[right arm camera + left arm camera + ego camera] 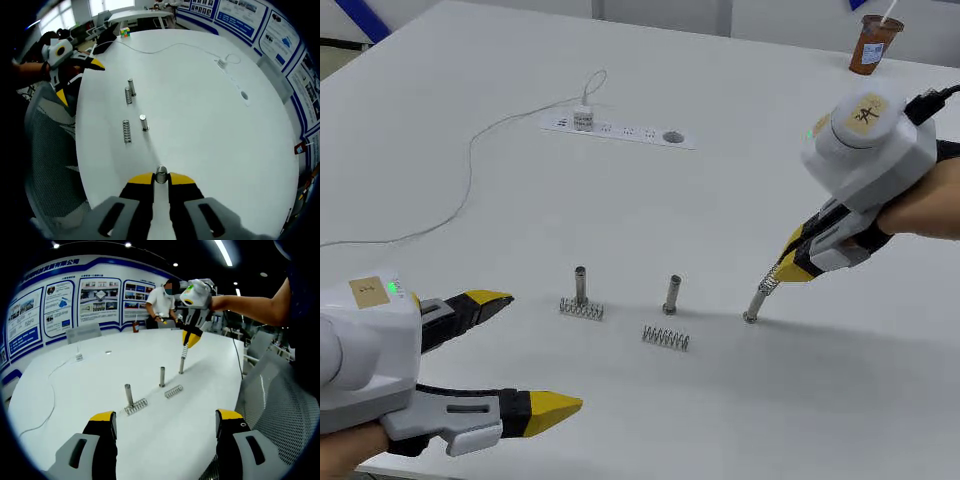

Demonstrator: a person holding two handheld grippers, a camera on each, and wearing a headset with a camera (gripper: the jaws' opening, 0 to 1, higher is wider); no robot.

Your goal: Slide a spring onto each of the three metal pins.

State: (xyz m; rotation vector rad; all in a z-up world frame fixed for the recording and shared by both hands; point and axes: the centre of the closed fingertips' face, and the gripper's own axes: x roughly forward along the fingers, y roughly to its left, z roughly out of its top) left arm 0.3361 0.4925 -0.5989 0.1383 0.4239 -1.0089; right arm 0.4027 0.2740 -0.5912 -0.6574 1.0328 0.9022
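A white table (720, 80) carries a long white power strip (620, 130) lying flat. A small white plug (583, 118) sits in the strip's left end, and a round dark button (672, 137) marks its right end. A thin white cable (470, 160) loops up behind the plug, then trails left of the strip across the table. Well apart from the strip, far to its right by the table's back edge, stands a brown cup (873, 44) with a straw (890, 10). In the left gripper view, blue-and-white wall posters (100, 300) hang beyond the strip, a person in a white shirt (161, 302) stands past the table, and a grey mesh chair (280, 405) sits on the side away from the strip.
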